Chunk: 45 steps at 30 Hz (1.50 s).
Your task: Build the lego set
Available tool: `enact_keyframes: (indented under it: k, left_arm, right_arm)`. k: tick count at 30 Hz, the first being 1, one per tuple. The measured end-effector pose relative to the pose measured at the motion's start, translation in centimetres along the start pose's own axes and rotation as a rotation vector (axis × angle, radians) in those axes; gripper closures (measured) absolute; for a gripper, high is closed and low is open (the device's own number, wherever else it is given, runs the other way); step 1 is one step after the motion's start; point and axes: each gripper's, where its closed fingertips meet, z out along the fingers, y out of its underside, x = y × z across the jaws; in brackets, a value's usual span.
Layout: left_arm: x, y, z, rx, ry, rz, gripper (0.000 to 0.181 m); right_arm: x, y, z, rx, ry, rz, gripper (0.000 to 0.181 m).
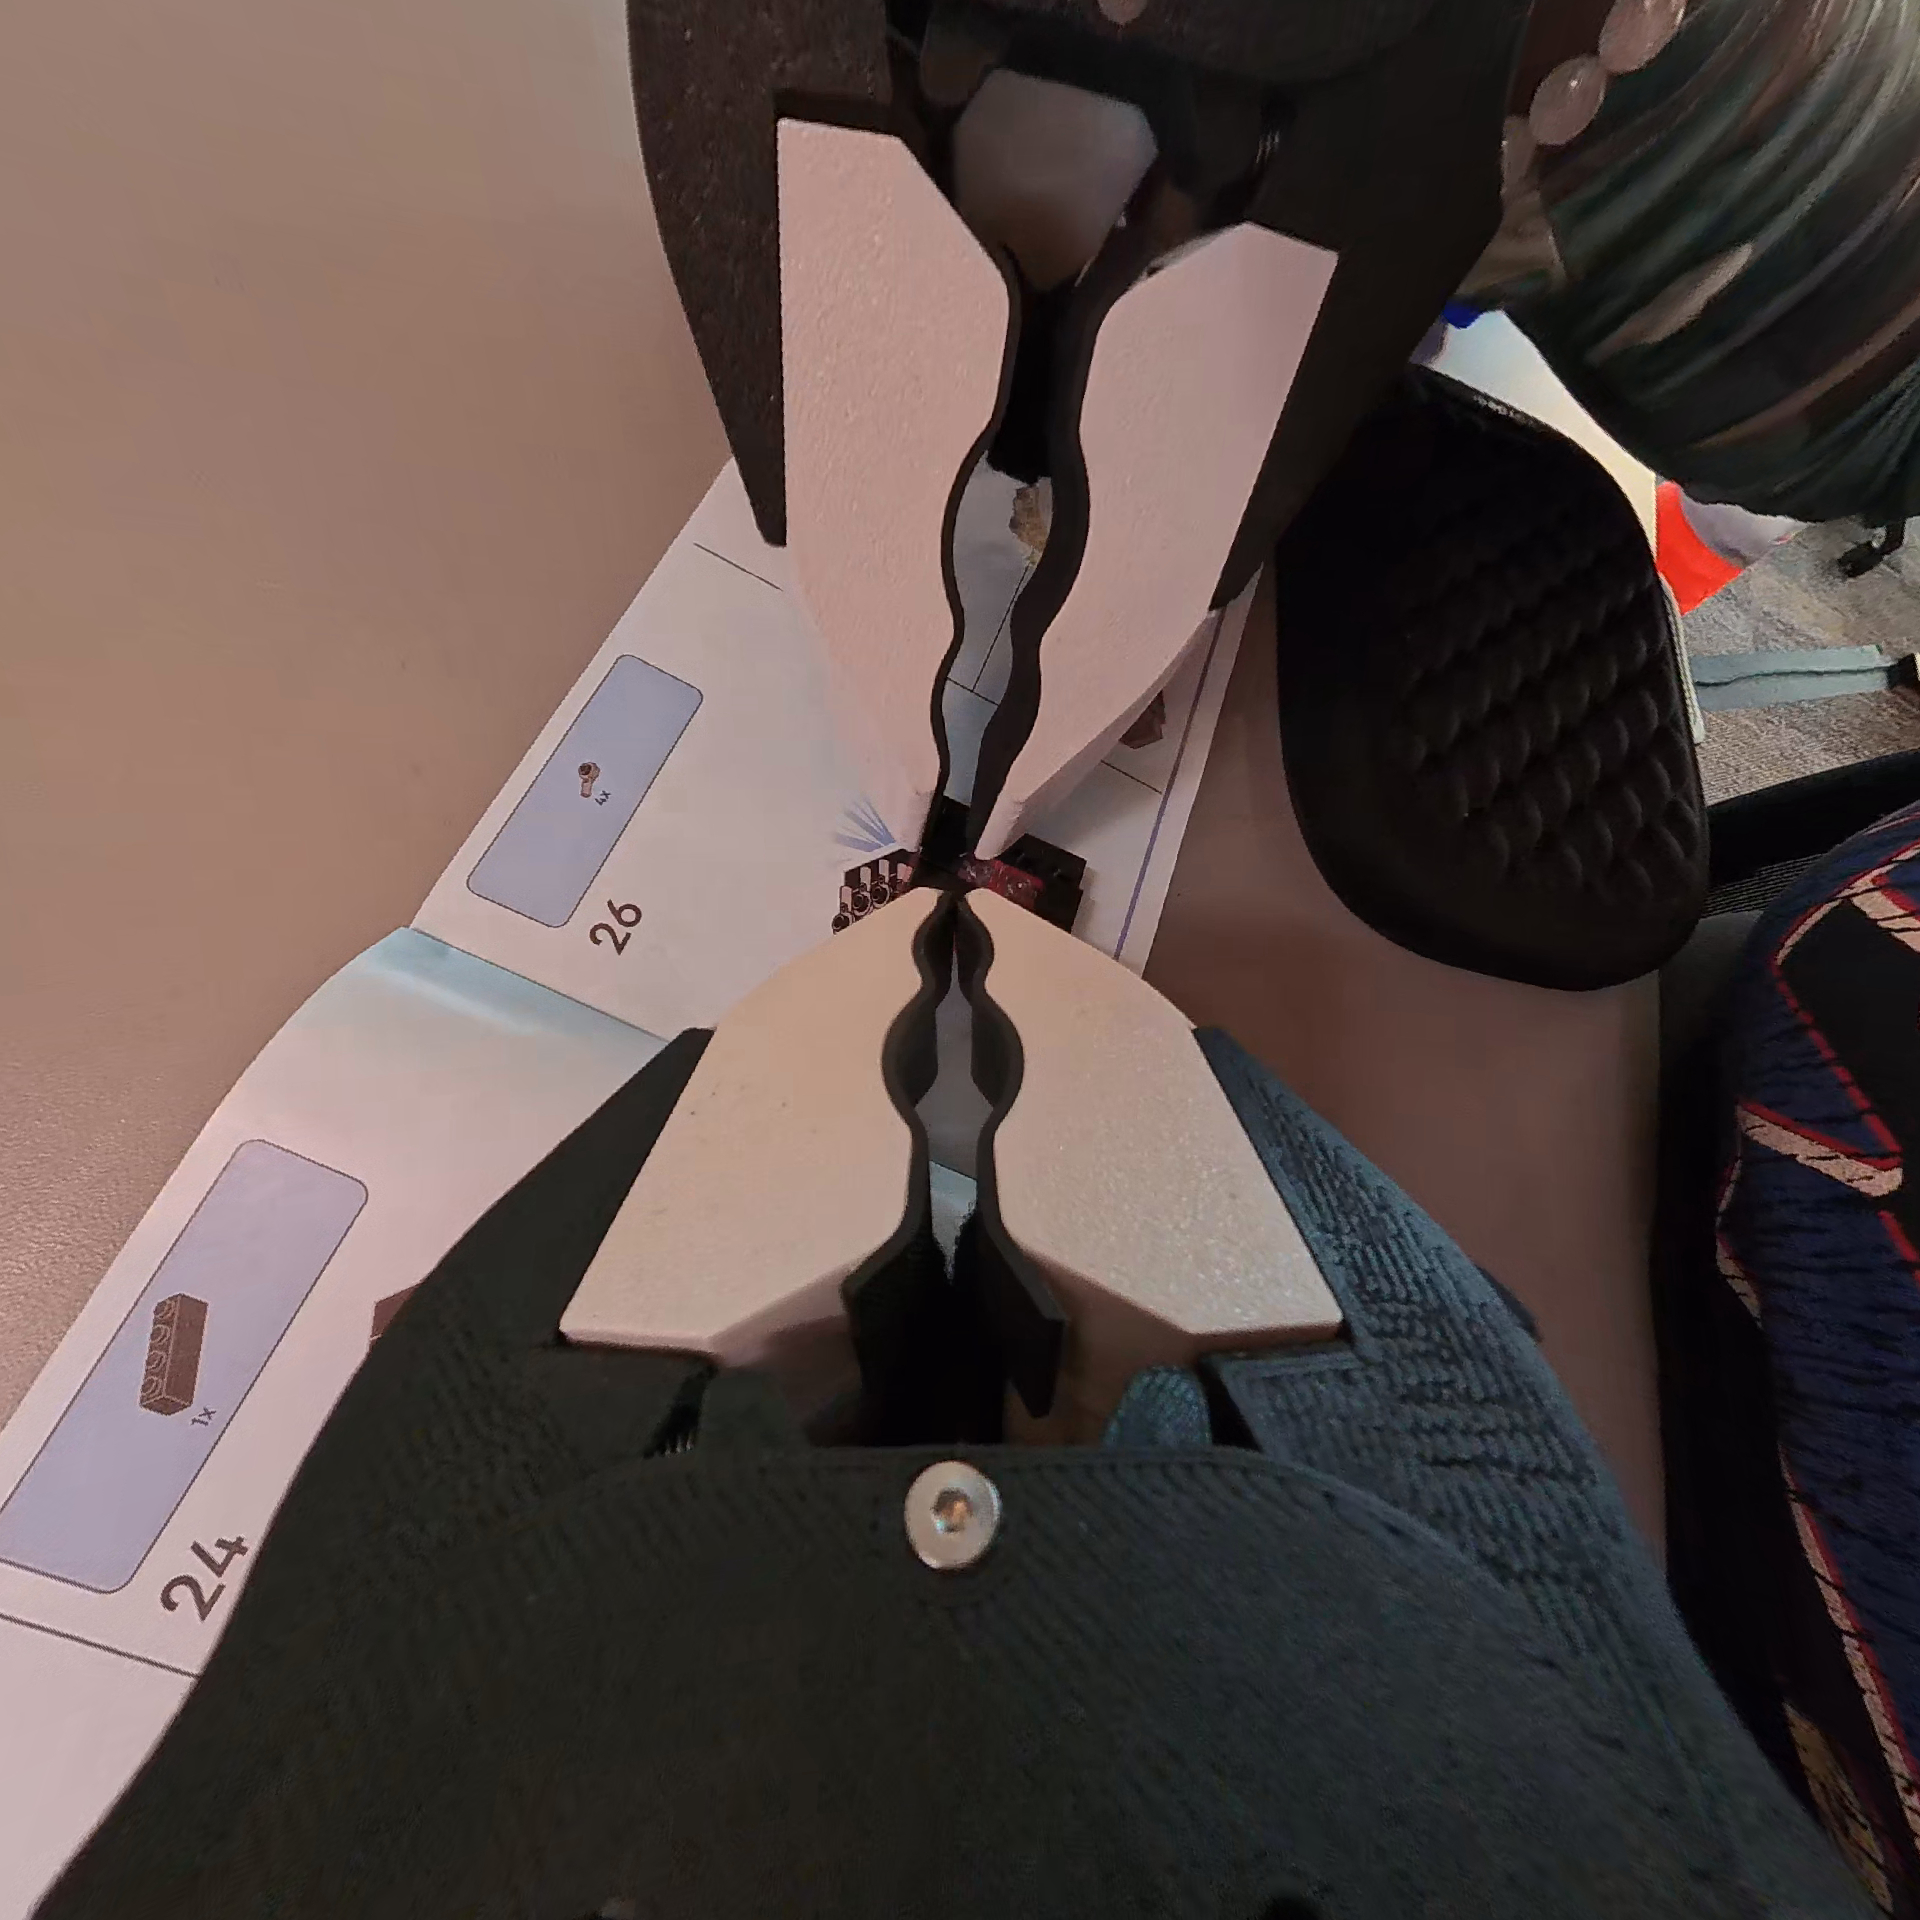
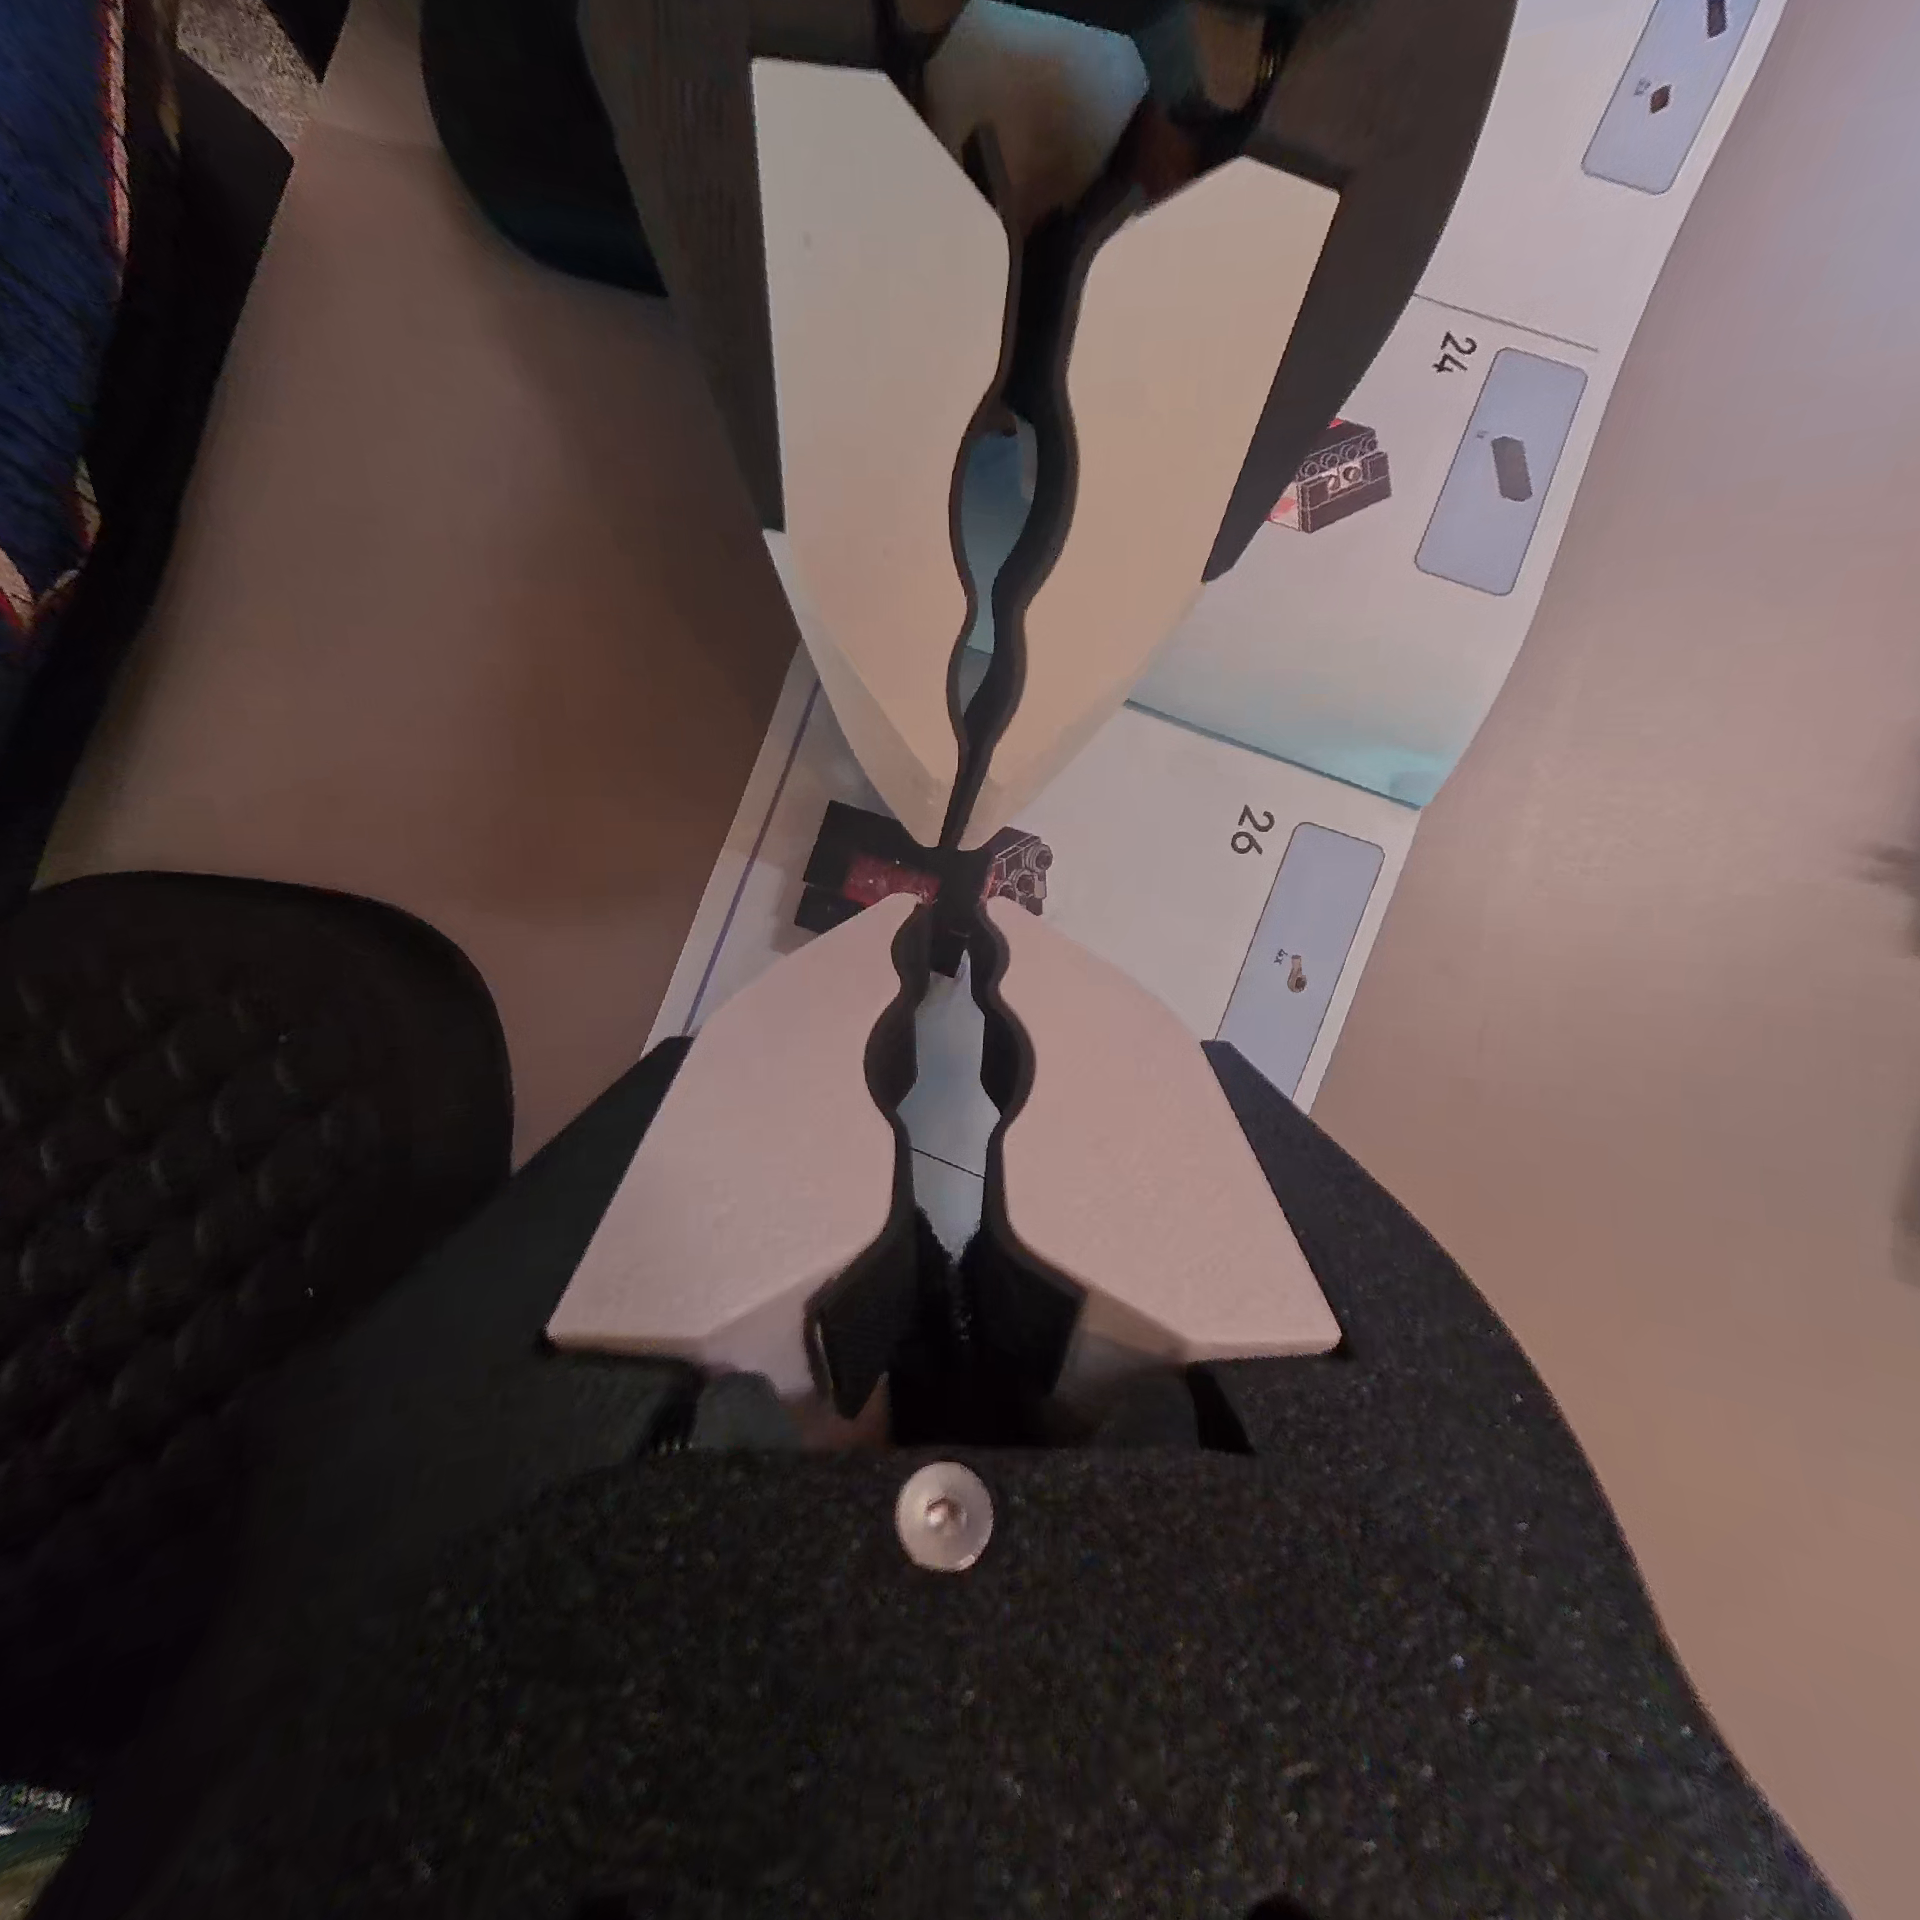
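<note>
Instruction booklet (image 1: 499,1039), open flat on the table. Two large printed step numbers, dark ink, one beside each pale blue part box (image 1: 587,790). Tiny quantity mark inside each box, under a brick drawing. Same numbers and boxes show in the right wrist view. Wording not copied here.

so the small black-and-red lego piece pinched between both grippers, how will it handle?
The lego piece looks rigid and probably light. Left gripper and right gripper pinch it only at their tips, so it may twist or slip. Tiny: easily lost over the instruction booklet.
</note>
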Motion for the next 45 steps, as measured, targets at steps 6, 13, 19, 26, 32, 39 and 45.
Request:
enact_keyframes:
  k: [6,13,19,26,32,39,45]
  left_arm:
    - [0.0,0.0,0.0,0.002,0.003,0.007,0.181]
    - [0.0,0.0,0.0,0.004,0.005,0.014,0.181]
    - [-0.8,1.0,0.3,-0.061,-0.045,0.03,0.178]
    - [-1.5,0.0,-2.0,0.053,-0.077,0.016,0.181]
    - [0.0,0.4,-1.7,0.013,-0.073,0.087,0.177]
    - [1.5,0.1,-2.1,0.04,-0.016,0.117,0.161]
    - [2.0,0.9,-0.8,-0.041,-0.032,0.212,0.157]
  right_arm:
    - [0.0,0.0,0.0,-0.025,-0.017,-0.039,0.174]
    - [0.0,0.0,0.0,-0.056,-0.053,-0.094,0.174]
    - [-0.5,-0.3,0.3,-0.039,-0.108,-0.136,0.174]
    - [-0.2,-0.6,-0.2,0.018,-0.05,-0.009,0.171]
    - [-0.6,-0.9,-0.7,0.112,-0.01,0.094,0.159]
    - [-1.4,0.1,-1.4,0.196,0.117,0.242,0.145]
    - [-2.5,0.4,0.2,0.195,0.29,0.289,0.136]
